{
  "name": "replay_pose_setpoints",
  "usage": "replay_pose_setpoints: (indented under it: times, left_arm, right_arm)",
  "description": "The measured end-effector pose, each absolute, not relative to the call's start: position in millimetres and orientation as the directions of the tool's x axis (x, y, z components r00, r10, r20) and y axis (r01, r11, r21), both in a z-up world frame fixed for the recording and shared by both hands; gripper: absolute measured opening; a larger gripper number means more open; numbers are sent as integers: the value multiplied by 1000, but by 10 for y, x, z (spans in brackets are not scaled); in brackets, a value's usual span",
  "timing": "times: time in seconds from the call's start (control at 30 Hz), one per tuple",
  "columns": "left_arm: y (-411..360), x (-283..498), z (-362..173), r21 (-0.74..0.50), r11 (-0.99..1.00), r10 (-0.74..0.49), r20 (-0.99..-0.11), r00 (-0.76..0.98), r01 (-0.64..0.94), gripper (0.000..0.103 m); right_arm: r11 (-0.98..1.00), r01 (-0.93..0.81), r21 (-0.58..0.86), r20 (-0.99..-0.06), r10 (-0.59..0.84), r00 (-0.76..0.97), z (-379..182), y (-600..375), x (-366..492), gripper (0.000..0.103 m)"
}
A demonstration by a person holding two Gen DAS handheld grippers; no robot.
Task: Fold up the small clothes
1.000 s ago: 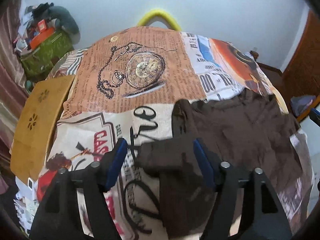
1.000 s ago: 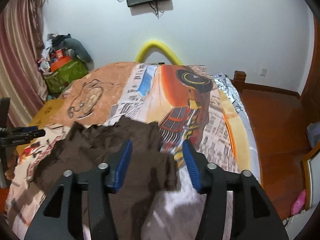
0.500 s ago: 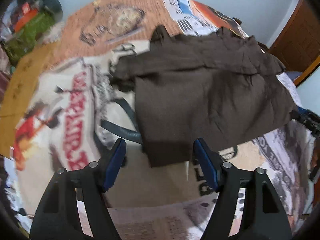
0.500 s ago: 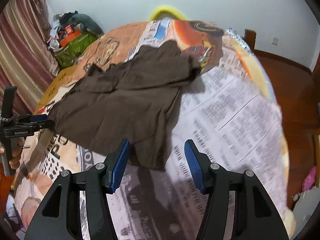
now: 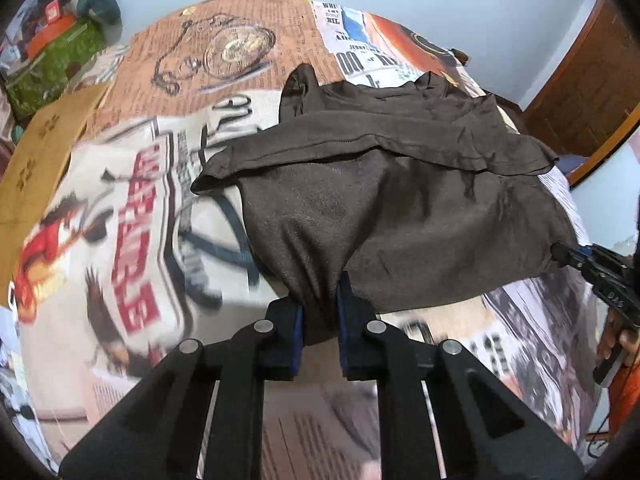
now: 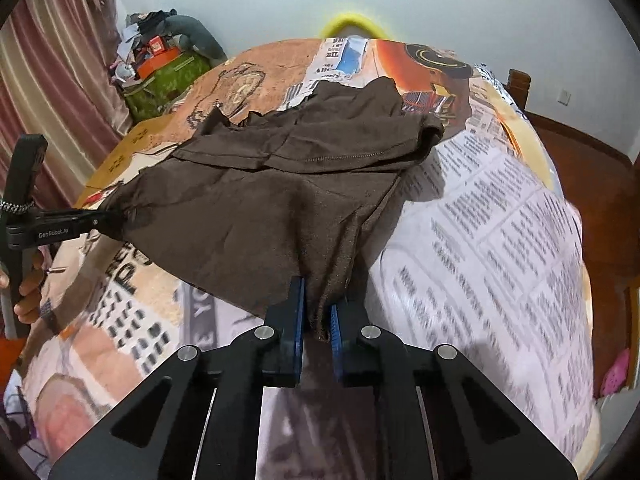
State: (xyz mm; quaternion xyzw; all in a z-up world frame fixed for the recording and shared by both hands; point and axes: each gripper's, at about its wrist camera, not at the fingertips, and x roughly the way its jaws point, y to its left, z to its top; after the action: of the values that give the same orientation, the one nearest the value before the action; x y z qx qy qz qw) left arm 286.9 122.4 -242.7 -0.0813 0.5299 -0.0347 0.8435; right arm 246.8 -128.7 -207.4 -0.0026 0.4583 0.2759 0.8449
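Observation:
A dark brown garment (image 5: 400, 200) lies on the printed bedspread (image 5: 120, 240), its far half folded over in a band and its near edge lifted. My left gripper (image 5: 320, 304) is closing, its blue pads pinching the near left corner of the cloth. My right gripper (image 6: 318, 300) is closing too, with the near right corner of the garment (image 6: 260, 200) bunched between its pads. Each view shows the other gripper at the cloth's opposite corner: the right gripper (image 5: 560, 252) and the left gripper (image 6: 116, 220), each held by a hand.
A tan board (image 5: 44, 148) lies at the bed's left edge, with a green bag (image 6: 168, 80) and a clutter pile beyond it beside a curtain (image 6: 40, 80). A yellow arch (image 6: 352, 24) stands at the bed's far end. Wooden floor (image 6: 580, 160) lies to the right.
Both grippers moved down to the garment's near edge and went from wide open to closed on its corners. The near edge is now pulled up off the bedspread.

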Motion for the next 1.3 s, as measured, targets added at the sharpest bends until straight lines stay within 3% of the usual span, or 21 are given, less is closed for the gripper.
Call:
replay_pose_setpoints:
  times: [0.37,0.67,0.77,0.93,1.1,1.2,1.3]
  left_arm:
    - [1120,2021,-2413,-197,980,-187,-902,389,14,15]
    - [1228,1709,-2243,-153,988,-125,-897,424,-31,21]
    - [1371,1707,-2139,-154,986,-110,-885,452,-62,25]
    - [1556,1872,-1998,-147,985,-82,-863,499,-93,43]
    - [1676,2214,-2007,-99,990,-35,-859,511,-99,44]
    - [1726,2382,-2114,-36,994,18,-871,490,-100,45]
    - [1852,2542,-2279,-64,991,-3,-888,461,-117,45]
  right_arm:
    - [851,-444,282,-777,474,415,-2085,-1473,1921,10]
    - [863,-424,275,-795,452,404,-2141,-1559,1709,14]
    - [865,-419,278,-795,452,405,-2083,-1604,1673,16]
    - [880,-404,250,-768,435,471,-1895,-1709,1704,25]
    - [897,-376,234,-745,414,524,-1799,-1729,1842,35]
    - [901,-355,249,-737,414,534,-1791,-1729,1960,36]
    - [905,-344,249,-733,409,544,-1808,-1745,2047,36]
